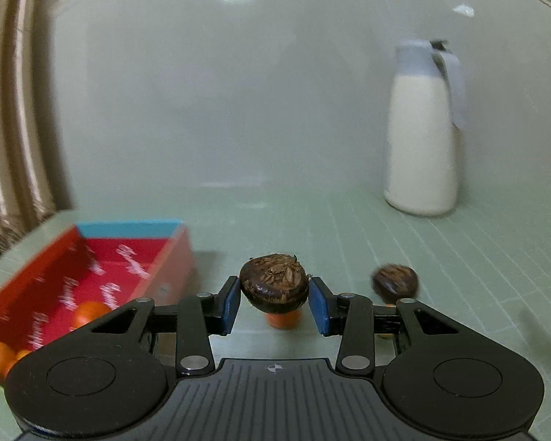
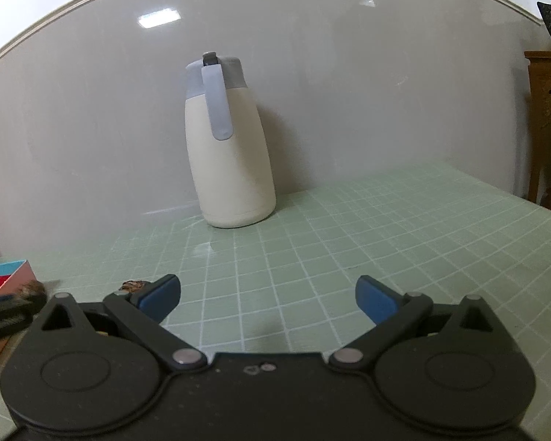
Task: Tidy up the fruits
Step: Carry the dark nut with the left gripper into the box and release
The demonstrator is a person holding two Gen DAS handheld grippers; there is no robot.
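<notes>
Left wrist view: our left claw holds a dark brown fruit between its blue pads, lifted off the desk. The right pad looks barely touching, so grip seems light. A 2nd brown fruit lies just beside, to the right, and an orange fruit sits on the desk below the held one. The red box, w/ oranges inside, sits near the desk's left edge. We judge this the carry step; next move needs a swing left over the box, then release.

Right wrist view: our right claw is wide apart, holding nothing, above the gridded desk. A cream jug stands at the back edge by the wall.
</notes>
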